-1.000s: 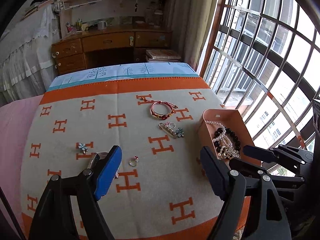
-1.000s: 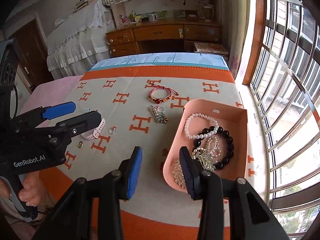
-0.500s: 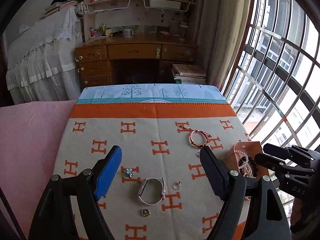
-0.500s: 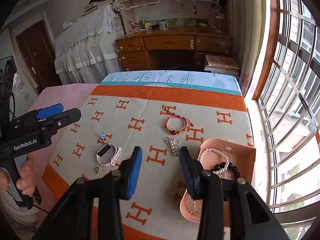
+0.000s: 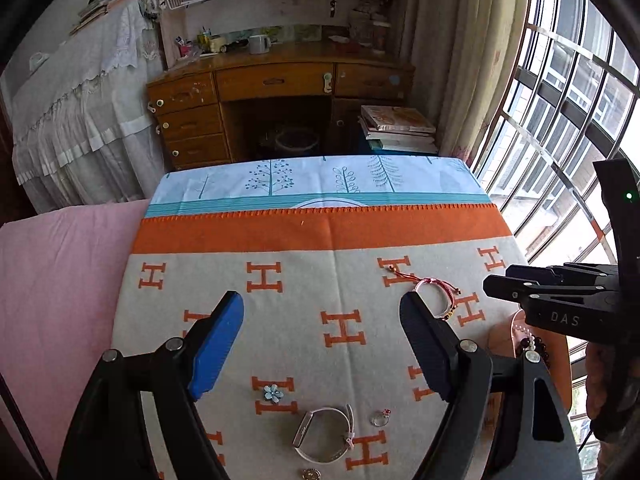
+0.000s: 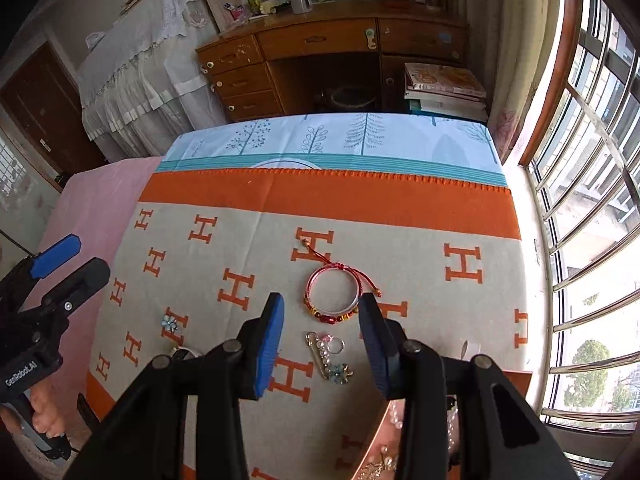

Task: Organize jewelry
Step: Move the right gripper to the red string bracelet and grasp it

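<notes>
While both of my tools hang tilted downward over the bed, I see a woven blanket (image 6: 400,264), beige with orange H shapes and a broad orange band at its far end. The red cord bracelet (image 6: 332,296) is a thin knotted loop with gold and red beads along its near edge; it lies flat just beyond my right gripper (image 6: 320,312), whose blue-padded fingers stand partly apart with nothing between them. Nearer me sits a silver safety-pin brooch (image 6: 329,354) hung with clear beads, a ring and a small blue flower. The peach tray (image 6: 384,428) at the lower right has a smooth raised rim, and pearls and a gold filigree piece show inside it, partly hidden by my right tool.

My left gripper (image 5: 322,332) is spread wide and empty. Below it on the blanket lie a pale pink watch (image 5: 324,434) with a rectangular face and a curled smooth strap, a small blue flower charm (image 5: 273,393), a thin silver ring (image 5: 380,418) with a tiny red ornament, and a round gold button-like piece (image 5: 310,474) at the frame's bottom edge. In the right view, bare fingers (image 6: 42,412) wrap the left tool's handle at the lower left.
</notes>
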{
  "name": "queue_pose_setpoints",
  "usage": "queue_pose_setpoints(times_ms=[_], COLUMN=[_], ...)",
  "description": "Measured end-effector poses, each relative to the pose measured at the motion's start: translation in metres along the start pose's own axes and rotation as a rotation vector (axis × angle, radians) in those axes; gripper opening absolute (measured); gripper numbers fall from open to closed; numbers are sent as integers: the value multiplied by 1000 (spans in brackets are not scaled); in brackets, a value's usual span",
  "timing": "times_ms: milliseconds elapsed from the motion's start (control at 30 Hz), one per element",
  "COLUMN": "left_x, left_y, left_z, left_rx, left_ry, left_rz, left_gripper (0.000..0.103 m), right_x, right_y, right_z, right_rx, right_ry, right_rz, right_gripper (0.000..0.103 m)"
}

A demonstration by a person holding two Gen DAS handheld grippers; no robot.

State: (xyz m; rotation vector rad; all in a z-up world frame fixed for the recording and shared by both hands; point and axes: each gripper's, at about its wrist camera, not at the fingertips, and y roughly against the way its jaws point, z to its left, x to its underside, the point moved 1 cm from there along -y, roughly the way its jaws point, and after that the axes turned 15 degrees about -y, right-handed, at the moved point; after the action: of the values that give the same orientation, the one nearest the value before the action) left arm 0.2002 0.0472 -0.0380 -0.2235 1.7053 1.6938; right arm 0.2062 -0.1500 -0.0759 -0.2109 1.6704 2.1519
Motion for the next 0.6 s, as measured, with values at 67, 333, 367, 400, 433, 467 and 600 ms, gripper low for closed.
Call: queue_pose_setpoints(times_ms=[67, 333, 367, 400, 433, 467, 600], left_x=[5, 32, 36, 39, 42, 44, 54], left_y=[-18, -63, -66, -69, -70, -71, -72], left_z=[3, 10, 11, 10, 10, 9, 7], left_rx=[5, 21, 27, 32, 34, 36, 45], left_ry=[3, 4, 4, 2, -2, -6, -23], left_rz=[40, 144, 151, 158, 164, 169, 184], left_gripper=[79, 79, 79, 79, 79, 79, 79], right_x=[-8, -17, -17, -17, -18, -17, -11], right_y=[-26, -93, -99, -104, -108, -111, -118], right_z=[-7, -22, -22, -22, -22, -21, -14], right_rx=[15, 94, 107, 116, 122, 127, 162], right_ry=[-22, -17, -9, 1, 11, 23, 89], right_rz=[49, 160, 166, 171, 175, 179, 171], right_gripper=[39, 39, 39, 39, 39, 36, 17])
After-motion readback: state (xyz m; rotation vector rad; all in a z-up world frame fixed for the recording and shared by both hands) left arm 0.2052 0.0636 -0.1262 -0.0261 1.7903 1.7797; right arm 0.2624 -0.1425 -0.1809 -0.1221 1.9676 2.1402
